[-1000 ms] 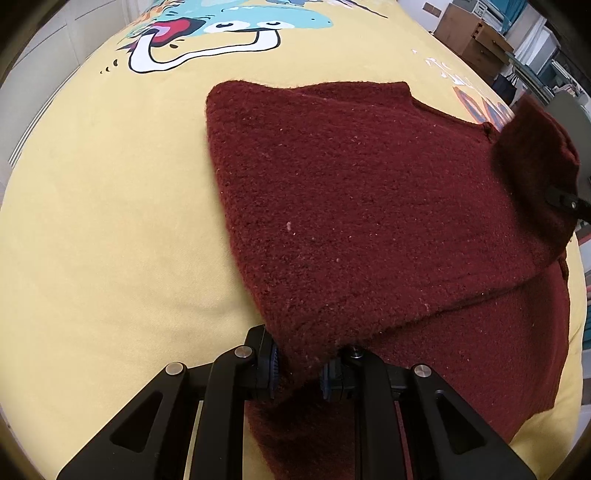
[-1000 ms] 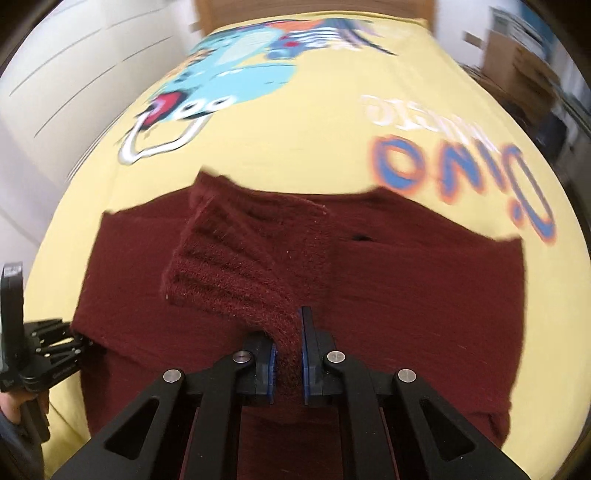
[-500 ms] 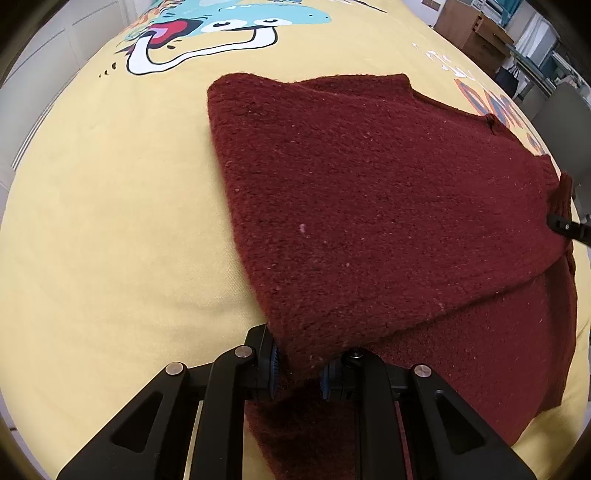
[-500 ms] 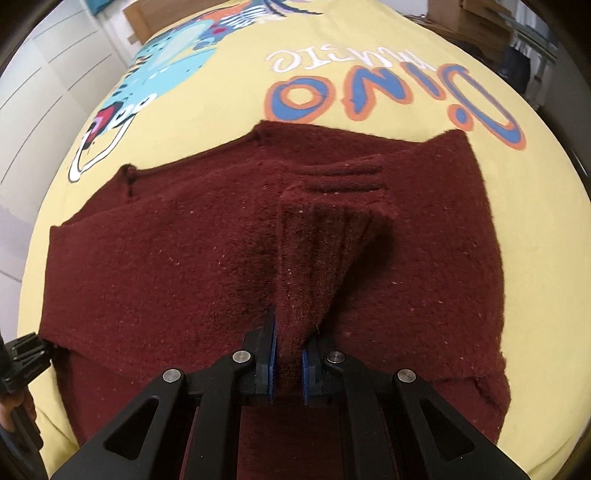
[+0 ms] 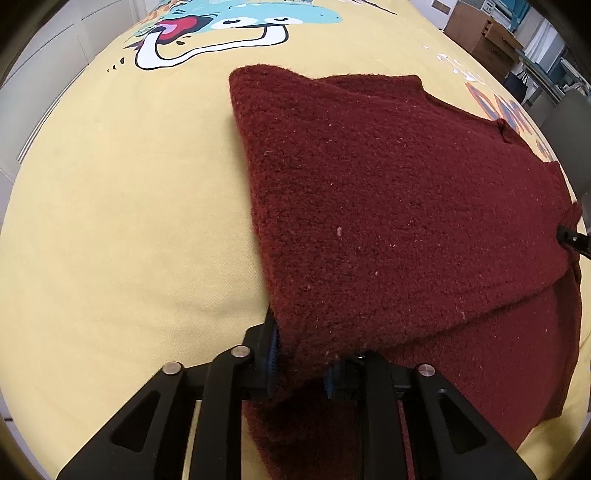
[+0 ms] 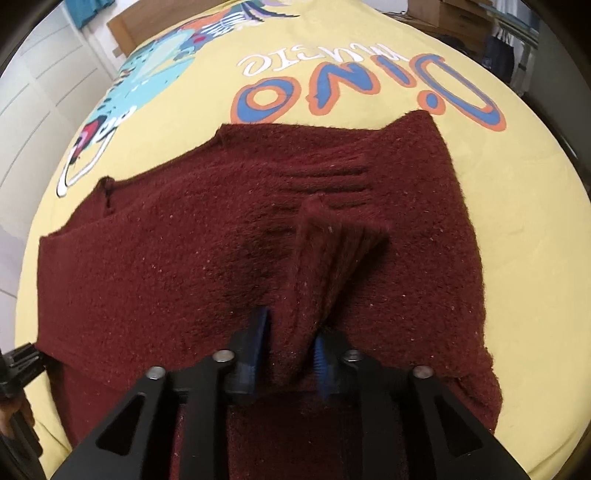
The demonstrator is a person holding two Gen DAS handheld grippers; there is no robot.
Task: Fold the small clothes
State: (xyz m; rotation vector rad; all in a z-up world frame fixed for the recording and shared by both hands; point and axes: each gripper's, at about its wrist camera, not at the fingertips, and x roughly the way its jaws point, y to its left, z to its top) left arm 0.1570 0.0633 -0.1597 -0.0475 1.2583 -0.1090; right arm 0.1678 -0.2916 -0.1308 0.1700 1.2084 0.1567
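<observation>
A dark red knitted sweater (image 5: 388, 203) lies partly folded on a yellow bed sheet (image 5: 110, 221). My left gripper (image 5: 301, 365) pinches the near corner of the folded-over layer; its jaws are opening slightly, with the pads still against the cloth. In the right wrist view the sweater (image 6: 166, 258) spreads across the sheet, and its ribbed sleeve cuff (image 6: 332, 251) stands in a ridge between the fingers of my right gripper (image 6: 290, 347). Those jaws are opening, with a gap beside the left pad. Each gripper shows at the edge of the other's view.
The sheet carries a cartoon dinosaur print (image 5: 221, 26) and large "DINO" lettering (image 6: 369, 92). Wooden furniture and boxes (image 5: 487, 33) stand beyond the bed on the right. White cupboard panels (image 6: 29, 110) run along the left side.
My right gripper came down onto the sweater with the sleeve cuff and its jaws parted. The raised sleeve now rests low on the body. My left gripper stayed put.
</observation>
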